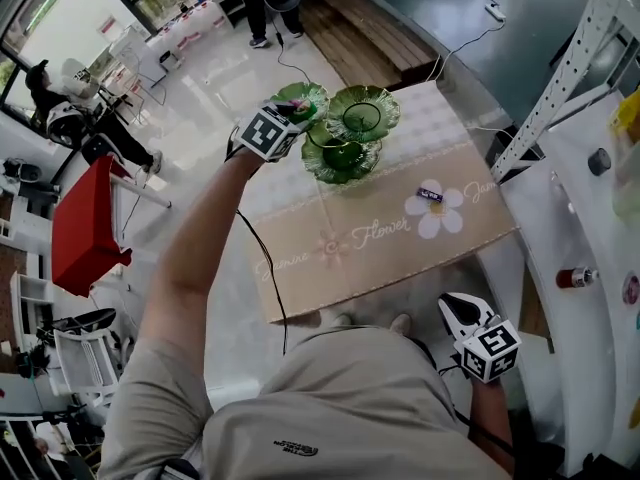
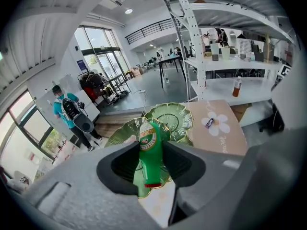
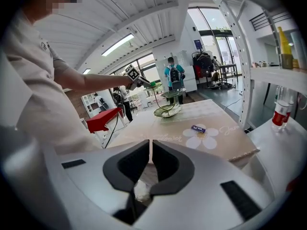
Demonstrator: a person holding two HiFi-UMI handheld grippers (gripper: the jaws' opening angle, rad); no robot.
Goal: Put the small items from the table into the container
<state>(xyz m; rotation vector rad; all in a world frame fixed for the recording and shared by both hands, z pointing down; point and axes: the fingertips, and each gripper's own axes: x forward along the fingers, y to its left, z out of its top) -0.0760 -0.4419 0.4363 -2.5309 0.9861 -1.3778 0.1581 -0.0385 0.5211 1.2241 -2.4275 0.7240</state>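
Small green bottle point(image 2: 150, 150) is pinched in the left claw point(image 1: 298, 108), whose jaws stand wide around it, above the green glass dish point(image 1: 390, 108) and not yet let go. A purple sweet point(image 1: 430, 195) lies on the bench point(image 1: 400, 258), left to fetch. The right claw point(image 3: 150, 150) is closed and empty.
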